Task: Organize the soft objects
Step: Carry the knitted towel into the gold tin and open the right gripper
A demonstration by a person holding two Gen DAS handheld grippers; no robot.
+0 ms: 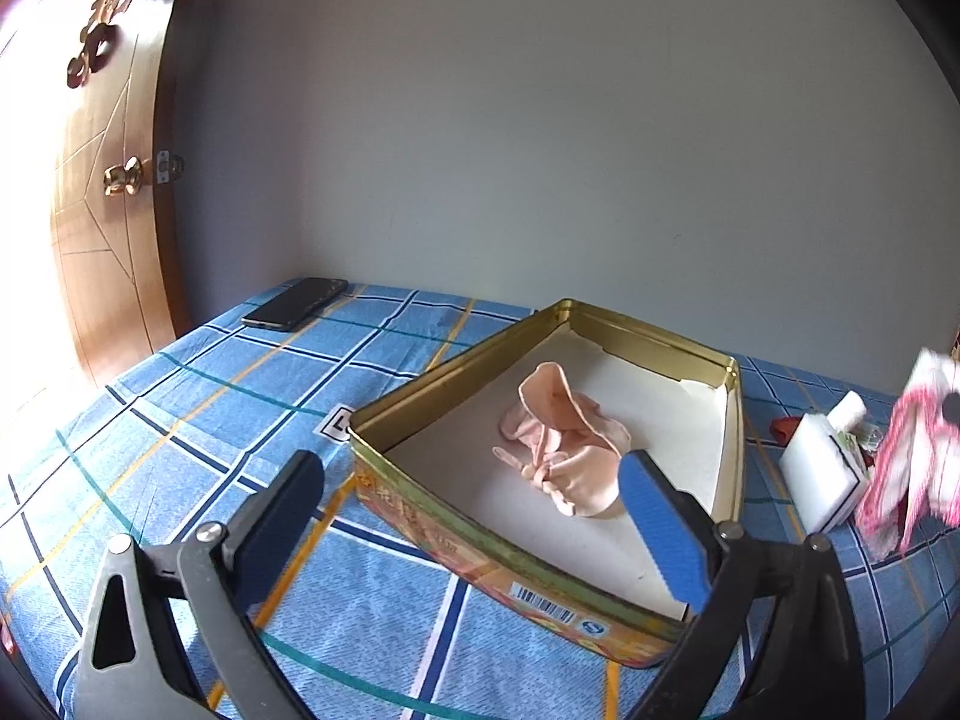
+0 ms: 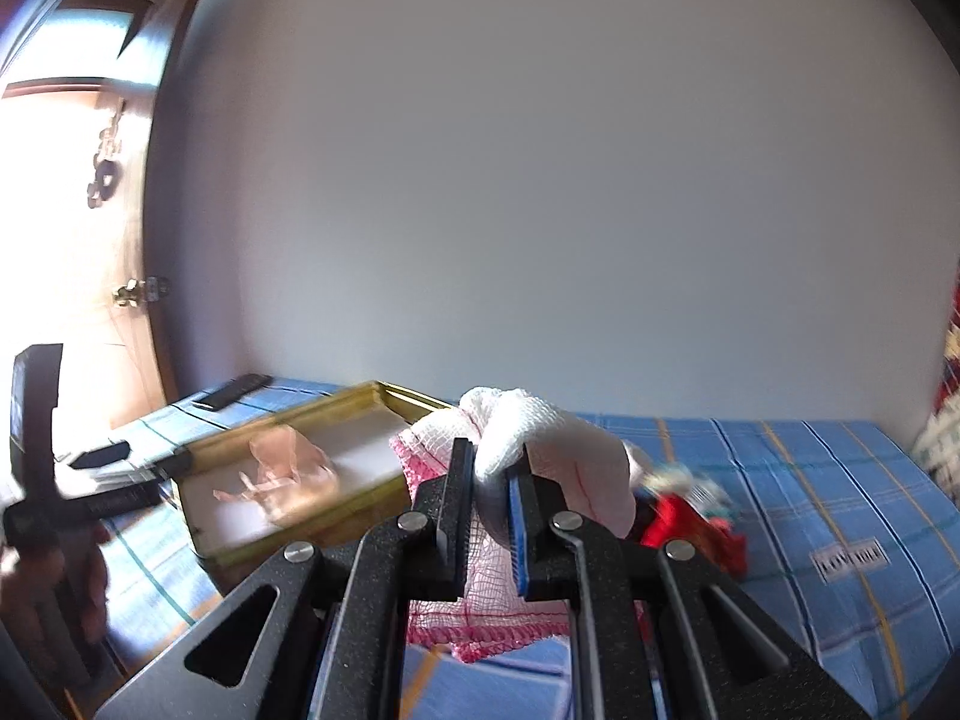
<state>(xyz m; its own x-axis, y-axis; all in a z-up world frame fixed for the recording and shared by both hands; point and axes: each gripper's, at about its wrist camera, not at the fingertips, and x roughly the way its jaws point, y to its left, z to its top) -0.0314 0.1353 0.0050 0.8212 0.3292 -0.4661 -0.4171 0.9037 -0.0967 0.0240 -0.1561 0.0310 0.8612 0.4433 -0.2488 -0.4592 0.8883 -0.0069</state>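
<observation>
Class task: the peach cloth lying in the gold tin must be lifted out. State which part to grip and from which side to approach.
Grip the peach cloth at its raised fold, the upstanding loop toward the tin's far end, coming straight down from above. The gold tin walls block any sideways approach, and the hump probably offers more to pinch than the flat, knotted ties.

Desk (image 1: 180, 450) covered by a blue plaid cloth, bearing a dark phone (image 1: 295, 303), an open gold tin (image 1: 540, 552), a white block (image 1: 825, 468) and a red item (image 2: 690, 525).
</observation>
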